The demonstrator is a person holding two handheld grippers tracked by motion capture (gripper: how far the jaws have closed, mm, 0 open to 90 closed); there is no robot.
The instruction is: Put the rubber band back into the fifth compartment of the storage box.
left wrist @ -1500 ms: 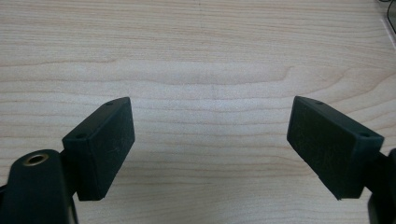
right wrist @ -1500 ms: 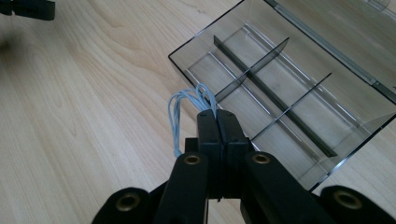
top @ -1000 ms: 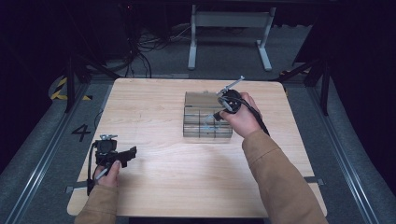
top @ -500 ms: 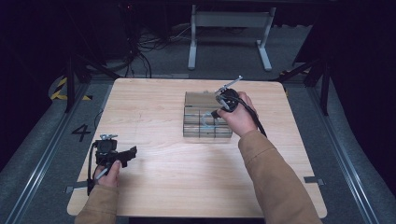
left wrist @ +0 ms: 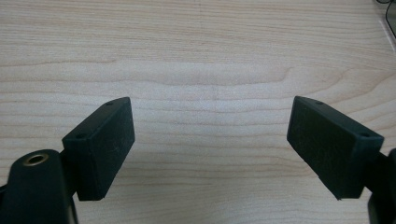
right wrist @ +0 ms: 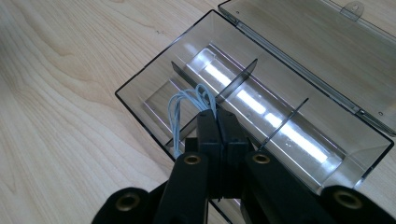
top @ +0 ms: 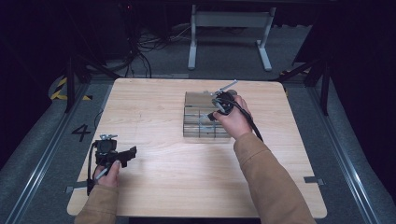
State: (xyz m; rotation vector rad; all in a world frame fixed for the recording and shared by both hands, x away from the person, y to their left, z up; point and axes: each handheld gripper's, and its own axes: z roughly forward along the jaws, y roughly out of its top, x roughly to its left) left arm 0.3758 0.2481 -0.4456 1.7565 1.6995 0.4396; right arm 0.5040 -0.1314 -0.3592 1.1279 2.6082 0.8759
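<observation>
Dark room, grey floor (top: 154, 60), white frame (top: 229, 21).

Lab-like recording bay: bare wooden table (top: 154, 107), dark surround, floor cables (top: 144, 44), hazard tape (top: 60, 88), painted "4" (top: 81, 132)

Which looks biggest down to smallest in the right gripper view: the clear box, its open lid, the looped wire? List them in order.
1. Clear box, the largest.
2. Open lid, cut off by the frame edge and farther away, so its true size is unsure.
3. Looped wire, far smaller, pinched in the right gripper.
</observation>
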